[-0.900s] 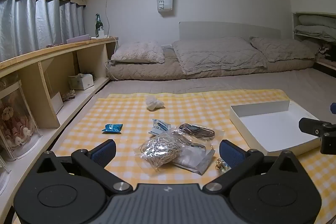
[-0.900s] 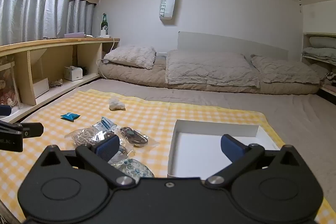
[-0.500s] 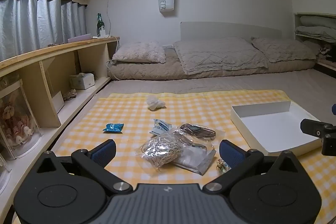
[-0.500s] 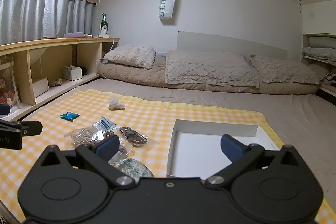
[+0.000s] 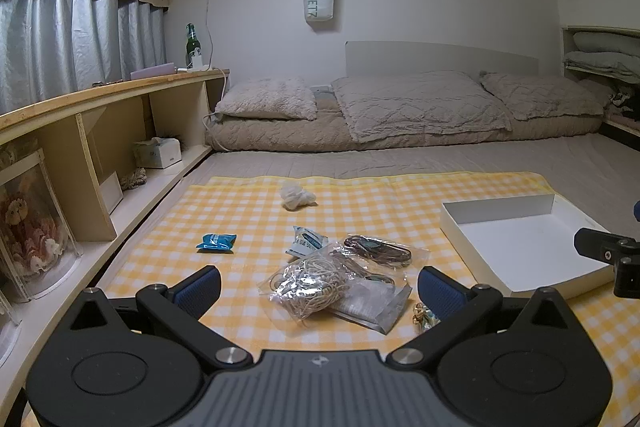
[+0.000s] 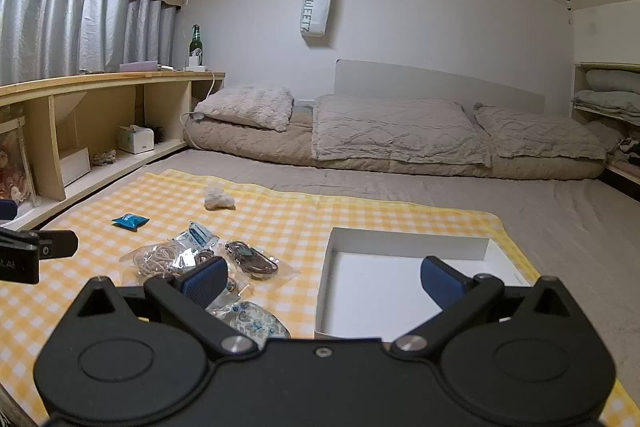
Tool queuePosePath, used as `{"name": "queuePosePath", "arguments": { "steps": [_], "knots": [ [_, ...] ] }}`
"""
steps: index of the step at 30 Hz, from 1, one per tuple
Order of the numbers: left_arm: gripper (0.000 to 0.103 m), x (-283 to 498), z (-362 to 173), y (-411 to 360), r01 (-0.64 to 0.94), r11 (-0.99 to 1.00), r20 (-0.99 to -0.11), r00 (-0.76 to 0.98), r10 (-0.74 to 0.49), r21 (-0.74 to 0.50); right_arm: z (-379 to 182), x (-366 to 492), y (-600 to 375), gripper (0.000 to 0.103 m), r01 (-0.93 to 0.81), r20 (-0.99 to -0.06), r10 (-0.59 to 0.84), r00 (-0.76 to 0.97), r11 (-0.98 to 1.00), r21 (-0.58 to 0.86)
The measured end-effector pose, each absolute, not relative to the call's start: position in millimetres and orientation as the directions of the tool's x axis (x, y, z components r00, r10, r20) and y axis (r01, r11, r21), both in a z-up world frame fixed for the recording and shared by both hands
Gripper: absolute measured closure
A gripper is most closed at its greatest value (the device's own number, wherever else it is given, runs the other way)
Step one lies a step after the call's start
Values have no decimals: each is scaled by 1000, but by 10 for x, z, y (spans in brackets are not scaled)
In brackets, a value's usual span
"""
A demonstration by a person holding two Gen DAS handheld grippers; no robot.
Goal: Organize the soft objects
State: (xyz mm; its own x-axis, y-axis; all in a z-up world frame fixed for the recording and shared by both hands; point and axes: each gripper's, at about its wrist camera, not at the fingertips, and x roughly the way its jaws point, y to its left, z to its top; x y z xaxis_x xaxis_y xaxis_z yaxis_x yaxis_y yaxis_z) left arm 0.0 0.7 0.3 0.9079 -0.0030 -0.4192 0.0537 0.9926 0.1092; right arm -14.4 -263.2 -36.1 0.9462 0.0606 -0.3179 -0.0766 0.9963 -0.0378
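Note:
Several small bagged items lie on a yellow checked cloth (image 5: 248,227): a clear bag of cord (image 5: 312,281), a dark bagged item (image 5: 378,249), a blue-white packet (image 5: 306,239), a small blue packet (image 5: 216,241) and a white crumpled lump (image 5: 296,197). A flowered pouch (image 6: 256,319) shows in the right wrist view. An empty white tray (image 5: 520,247) sits at the right. My left gripper (image 5: 318,289) is open and empty above the bag pile. My right gripper (image 6: 324,277) is open and empty, over the tray's left edge (image 6: 326,279).
A wooden shelf unit (image 5: 92,131) runs along the left with a tissue box (image 5: 158,153) and a green bottle (image 5: 193,45) on top. A mattress with pillows (image 5: 400,115) lies beyond the cloth. Grey bedding floor surrounds the cloth.
Both views have shifted only slightly. The items and tray have not moved and both grippers stay open.

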Motion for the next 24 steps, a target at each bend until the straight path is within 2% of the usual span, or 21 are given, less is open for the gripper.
{"name": "queuePosePath", "arguments": {
  "steps": [24],
  "knots": [
    [0,1,3,9,54,993,-420,908,-4,107,-368,-150,-2642,0,-75,-318,60,946,996,-37]
  ]
}}
